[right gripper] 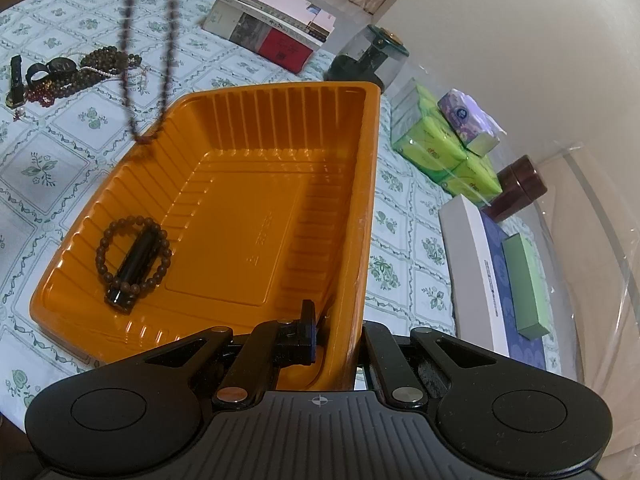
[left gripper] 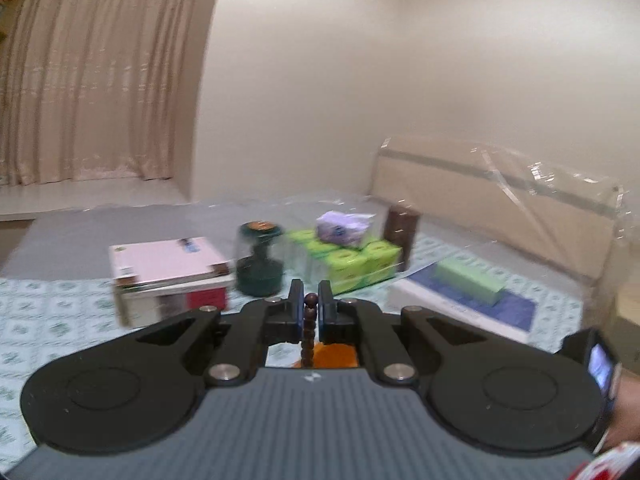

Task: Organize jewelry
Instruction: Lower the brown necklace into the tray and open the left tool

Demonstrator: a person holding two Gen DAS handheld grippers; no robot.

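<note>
The dangling loop of the bead necklace could snag the near-left rim of the orange tray and spill outside if lowered short of the hollow; a swing could also catch the jewelry pile on the surface. The left tool is clenched on the necklace's top beads, the strand hanging below it. The right tool is clamped on the tray's near wall, where a bracelet already lies inside

A room in a home: a table under a floral tablecloth stands near a curtained window, and on it lie stacked books, packs of tissues and a brown jar.
</note>
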